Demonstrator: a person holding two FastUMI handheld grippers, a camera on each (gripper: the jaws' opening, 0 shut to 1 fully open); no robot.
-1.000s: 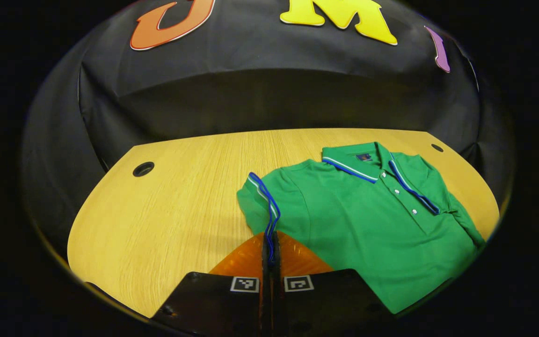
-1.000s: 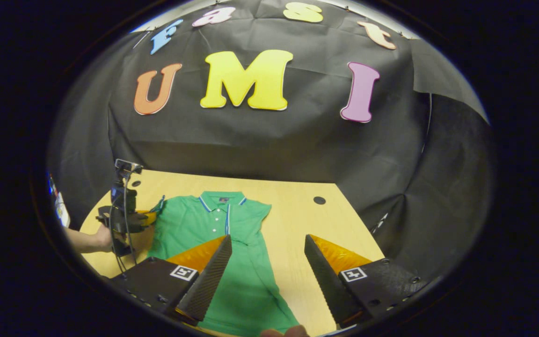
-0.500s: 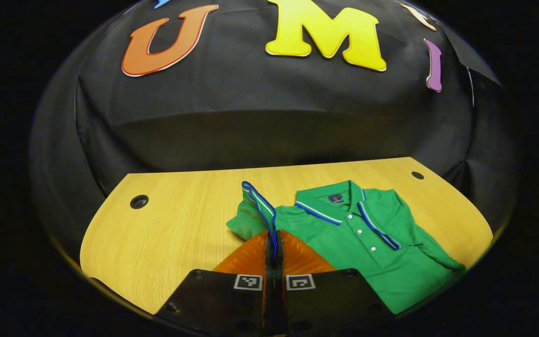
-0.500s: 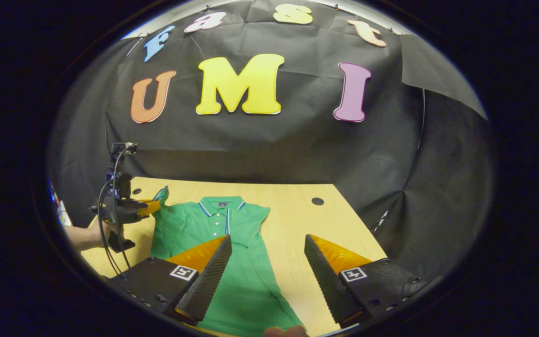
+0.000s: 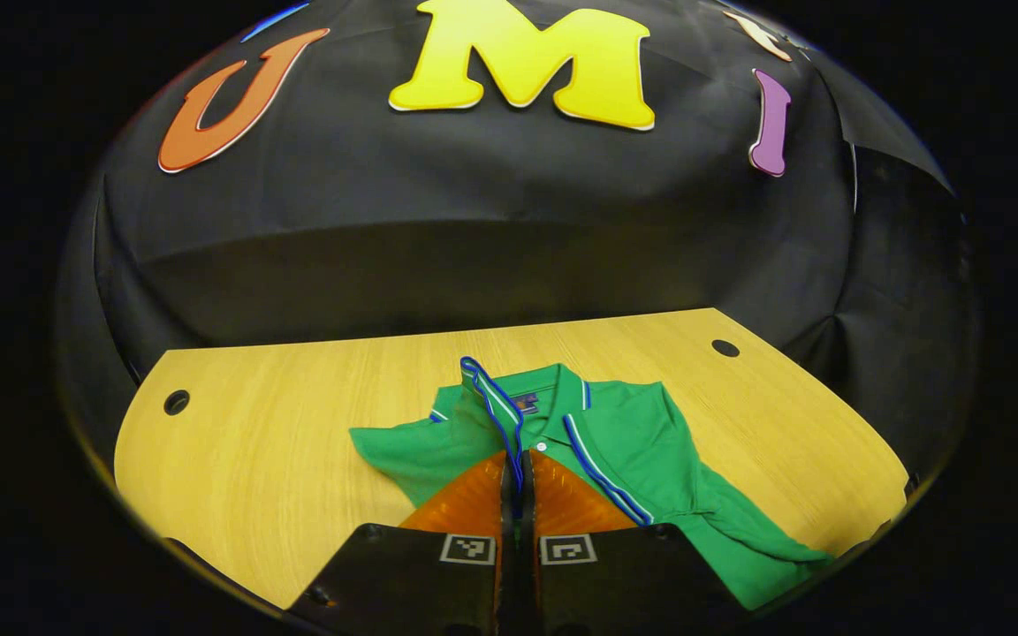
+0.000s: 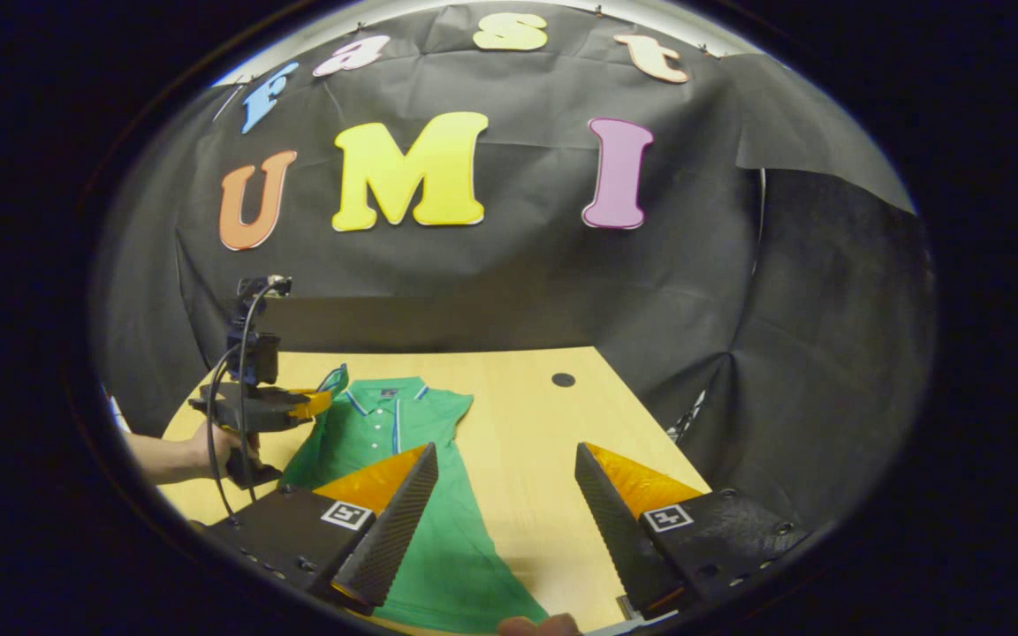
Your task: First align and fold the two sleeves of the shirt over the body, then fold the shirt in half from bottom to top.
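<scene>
Left claw pinches striped sleeve cuff of knit polo shirt; right claw spread.

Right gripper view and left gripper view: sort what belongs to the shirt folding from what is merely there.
In the job:
green polo shirt
its sleeve, lifted, pinched in the left gripper
right gripper, jaws apart over the shirt's lower part

Merely there:
wooden table
table holes
black cloth wall

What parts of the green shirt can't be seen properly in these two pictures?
- Hem of the shirt: right gripper view, cut off by the bottom edge and partly behind the right gripper.
- Sleeve end: left gripper view, pinched inside the left gripper.
- Collar label: left gripper view, too small to tell.
</scene>
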